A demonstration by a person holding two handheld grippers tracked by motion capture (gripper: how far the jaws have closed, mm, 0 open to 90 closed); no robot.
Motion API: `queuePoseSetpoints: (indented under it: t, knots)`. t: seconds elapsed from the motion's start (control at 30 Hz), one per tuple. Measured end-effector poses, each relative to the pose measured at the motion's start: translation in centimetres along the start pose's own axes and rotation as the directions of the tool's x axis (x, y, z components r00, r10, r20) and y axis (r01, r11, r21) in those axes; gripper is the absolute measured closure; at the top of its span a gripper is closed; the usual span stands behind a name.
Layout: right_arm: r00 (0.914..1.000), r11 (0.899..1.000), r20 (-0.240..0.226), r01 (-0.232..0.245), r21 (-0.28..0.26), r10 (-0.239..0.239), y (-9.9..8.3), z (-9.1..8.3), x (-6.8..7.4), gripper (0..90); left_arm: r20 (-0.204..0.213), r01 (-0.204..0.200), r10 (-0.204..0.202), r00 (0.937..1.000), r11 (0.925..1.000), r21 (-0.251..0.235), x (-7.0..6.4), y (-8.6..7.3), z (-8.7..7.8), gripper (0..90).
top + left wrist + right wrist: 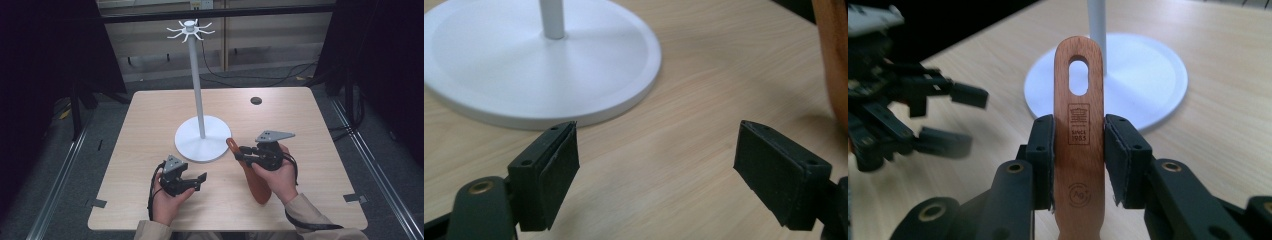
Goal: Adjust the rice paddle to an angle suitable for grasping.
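One wooden spatula (1079,145), one white stand (202,137) (eight hooks), two tongs.

A stand (202,137) sits on the table (150,115) near its middle. A spatula (256,182) lies right of the stand's base, toward the near edge. The left gripper (200,179) is before the base, the right gripper (243,153) on the spatula. A disc (256,100) lies near the far edge.

Two black hand-held tools: the left tool (200,179) and right tool (239,152) each carry a grey three-cornered plate, brass-ringed pivot screws, flat rubber-faced jaws and a trailing black cable. The person wears beige sleeves (310,210).
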State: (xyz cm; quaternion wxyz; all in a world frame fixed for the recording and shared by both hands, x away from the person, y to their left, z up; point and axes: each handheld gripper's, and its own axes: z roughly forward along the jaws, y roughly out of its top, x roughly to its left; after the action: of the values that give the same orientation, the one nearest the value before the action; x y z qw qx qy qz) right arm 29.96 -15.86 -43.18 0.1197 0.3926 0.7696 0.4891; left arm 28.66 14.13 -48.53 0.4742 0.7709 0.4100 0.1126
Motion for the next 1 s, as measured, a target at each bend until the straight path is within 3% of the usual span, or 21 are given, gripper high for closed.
queuePoseSetpoints:
  t: [0.07,0.3,0.5,0.7,0.77,0.8,0.87,0.93,1.0]
  knots:
    - [0.9999,0.998,-0.01,-0.006,-0.057,0.005,0.1,-0.8,0.2,66.9,0.033,0.001,-0.001,0.9994,0.9997,-0.025,-0.5,0.3,0.1,18.0]
    - [0.9993,0.988,-0.034,0.009,-0.153,-0.014,0.3,-1.9,0.7,66.9,0.114,-0.01,0.018,0.9933,0.9974,-0.072,-1.8,1.3,0.3,18.0]
    - [0.9979,0.969,-0.04,0.04,-0.242,-0.051,0.3,-3.0,1.0,67.0,0.151,-0.013,0.028,0.9881,0.9953,-0.096,-2.5,1.9,0.2,18.0]
    - [0.9969,0.953,-0.06,0.03,-0.302,-0.05,0.4,-3.6,1.2,66.9,0.169,-0.026,0.046,0.9845,0.9921,-0.123,-3.3,2.4,0.1,18.0]
    - [0.9967,0.952,-0.059,0.036,-0.304,-0.056,0.6,-3.6,1.3,66.9,0.189,-0.039,0.068,0.9796,0.9871,-0.156,-3.7,2.8,0.1,18.5]
    - [0.9966,0.95,-0.059,0.037,-0.311,-0.059,0.7,-3.5,1.4,66.9,0.179,-0.038,0.069,0.9813,0.985,-0.168,-4.0,3.0,0.0,19.1]
    - [0.9964,0.95,-0.065,0.032,-0.31,-0.055,0.9,-3.4,1.6,66.9,0.206,-0.036,0.08,0.9752,0.9771,-0.21,-4.5,3.4,0.0,21.4]
    - [0.9957,0.951,-0.068,0.039,-0.306,-0.062,1.1,-3.2,2.0,66.9,0.202,-0.045,0.093,0.975,0.972,-0.231,-5.1,3.9,-0.1,25.0]
    - [0.9958,0.951,-0.059,0.049,-0.304,-0.07,1.3,-3.0,2.4,66.8,0.224,-0.06,0.115,0.9679,0.969,-0.24,-5.5,4.2,0.1,31.9]
